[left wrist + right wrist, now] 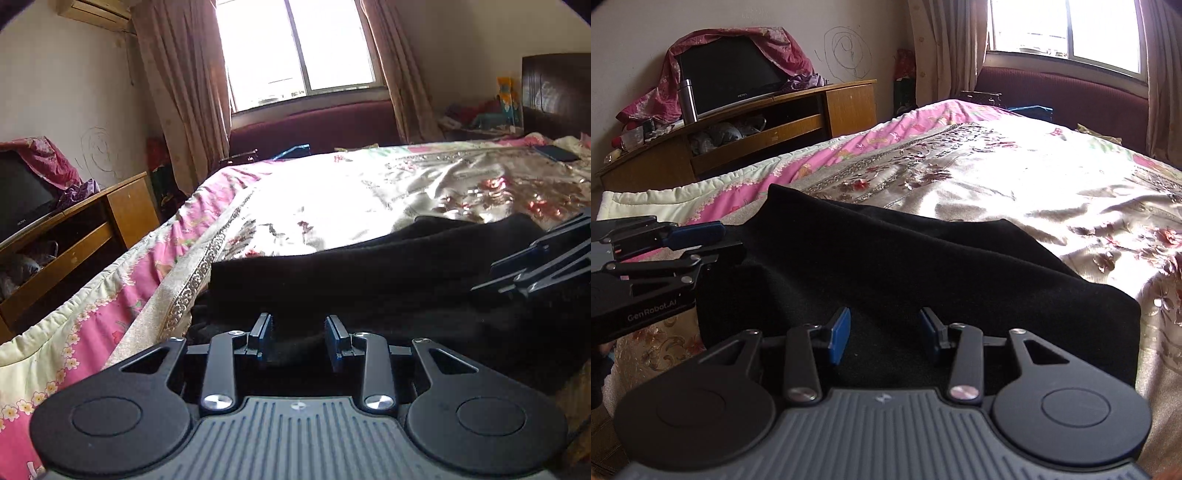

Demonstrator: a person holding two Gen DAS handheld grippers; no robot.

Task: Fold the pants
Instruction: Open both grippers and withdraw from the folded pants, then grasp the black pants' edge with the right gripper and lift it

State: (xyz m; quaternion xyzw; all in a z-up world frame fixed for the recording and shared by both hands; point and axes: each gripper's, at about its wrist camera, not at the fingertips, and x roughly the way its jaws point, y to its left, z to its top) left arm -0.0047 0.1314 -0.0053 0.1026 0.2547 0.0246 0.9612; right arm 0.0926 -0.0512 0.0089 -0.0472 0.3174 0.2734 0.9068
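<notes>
Daylight from the window (295, 48) falls across a bed (1052, 177) dressed in a floral satin cover with a pink quilted border. Black pants (886, 258) lie folded into a thick, roughly rectangular stack at the near edge of the cover, close to the pink border. Left gripper (297, 338) sits low over the near part of the fabric, jaws parted with a clear gap; nothing is clamped between the blue pads. Right gripper (884, 332) stands likewise over the pants, jaws apart, nothing pinched; whether either set of fingertips touches the cloth cannot be told. Against the far wall, a wooden cabinet (783, 122) carries a television (731, 74) draped in red cloth.
</notes>
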